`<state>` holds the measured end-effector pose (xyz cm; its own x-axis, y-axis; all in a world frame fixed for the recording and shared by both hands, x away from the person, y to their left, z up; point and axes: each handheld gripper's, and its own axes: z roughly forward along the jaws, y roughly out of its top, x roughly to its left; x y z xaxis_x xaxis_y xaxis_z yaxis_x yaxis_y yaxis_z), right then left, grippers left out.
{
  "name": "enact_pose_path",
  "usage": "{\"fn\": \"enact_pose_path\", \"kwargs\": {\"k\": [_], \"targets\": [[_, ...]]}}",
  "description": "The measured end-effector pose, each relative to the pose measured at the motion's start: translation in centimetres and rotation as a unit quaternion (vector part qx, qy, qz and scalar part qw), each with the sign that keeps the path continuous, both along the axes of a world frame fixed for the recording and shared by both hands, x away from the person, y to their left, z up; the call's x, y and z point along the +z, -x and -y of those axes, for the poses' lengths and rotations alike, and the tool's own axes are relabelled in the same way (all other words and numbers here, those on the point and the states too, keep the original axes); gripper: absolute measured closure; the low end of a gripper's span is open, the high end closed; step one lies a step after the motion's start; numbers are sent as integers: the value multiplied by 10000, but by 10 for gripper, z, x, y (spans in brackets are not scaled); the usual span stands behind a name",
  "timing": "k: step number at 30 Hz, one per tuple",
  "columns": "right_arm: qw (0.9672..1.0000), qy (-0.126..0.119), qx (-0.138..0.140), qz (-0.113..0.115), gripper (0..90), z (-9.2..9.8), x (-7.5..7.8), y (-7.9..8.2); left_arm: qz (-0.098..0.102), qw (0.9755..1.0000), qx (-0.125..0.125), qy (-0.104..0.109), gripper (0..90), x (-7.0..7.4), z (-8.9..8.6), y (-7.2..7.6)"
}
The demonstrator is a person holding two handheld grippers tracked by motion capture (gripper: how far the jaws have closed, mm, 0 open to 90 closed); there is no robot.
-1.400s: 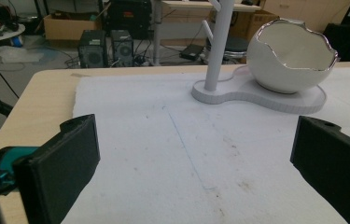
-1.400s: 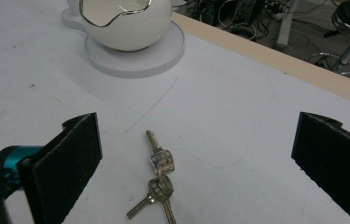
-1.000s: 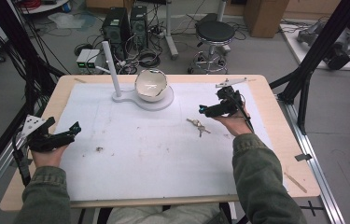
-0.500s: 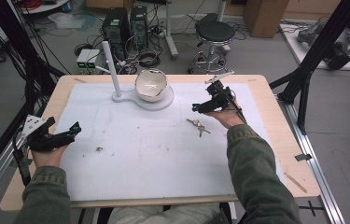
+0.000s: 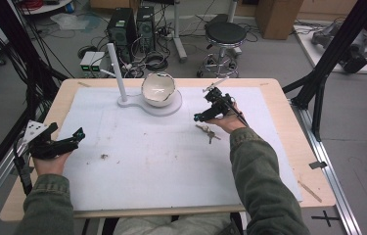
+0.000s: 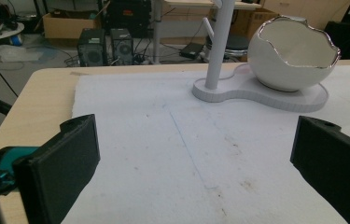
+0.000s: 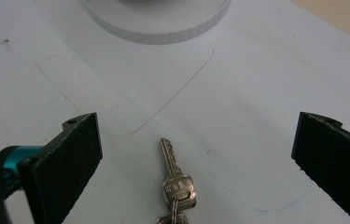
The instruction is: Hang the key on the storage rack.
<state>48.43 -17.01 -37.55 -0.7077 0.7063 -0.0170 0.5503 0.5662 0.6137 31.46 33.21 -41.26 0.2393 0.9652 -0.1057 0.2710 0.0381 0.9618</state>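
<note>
Step in hand, by the look of it: picking up the keys (image 7: 175, 186) with the right gripper (image 5: 209, 113).

Keys flat on the white mat (image 5: 151, 161), right of centre, just below the right gripper in the high view, a little short of the white stand base (image 5: 169, 106) carrying the egg-shaped bowl (image 5: 158, 89). In the right gripper view, keys between the two jaws but low in frame, blade pointing toward the stand, ring end cut off at bottom edge.

Right jaws wide open, nothing held. Left gripper (image 5: 61, 142) parked at the mat's left edge, well apart from the keys, jaws also wide open and empty.

Doing it well, as judged from here:
- Push forward less, drop more. Keys sit near the jaw roots, so likely better to pull back slightly until the key head or ring lies between the pads.
- Aim for the thick part: key head by the ring, not the thin blade. Flat blade on soft mat likely to slip out.
- Tilt jaws steeper to the mat so the lower pad edges get under the metal.
- Close slowly; loose keys on a ring may swing or fan out.
- Lift straight up, check all keys hanging before moving on.
- Mind the stand base just ahead when closing in.
</note>
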Motion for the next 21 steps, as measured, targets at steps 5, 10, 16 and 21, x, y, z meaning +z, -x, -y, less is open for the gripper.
{"fn": "enact_pose_path", "kwargs": {"k": [5,10,16,21], "targets": [[9998,174,-20,-134,6,-4,-11,-6,-8,10000,-3,-5,17,0,0,0],[9993,276,-1,-252,7,-5,-17,-8,-27,10000,-17,-24,17,-1,0,-1],[9973,439,217,-545,165,-10,-25,-9,-26,10000,-11,-29,17,-1,0,-1],[9955,510,365,-708,254,-14,-29,-9,-28,10000,-1,-22,17,-1,0,-1]]}}
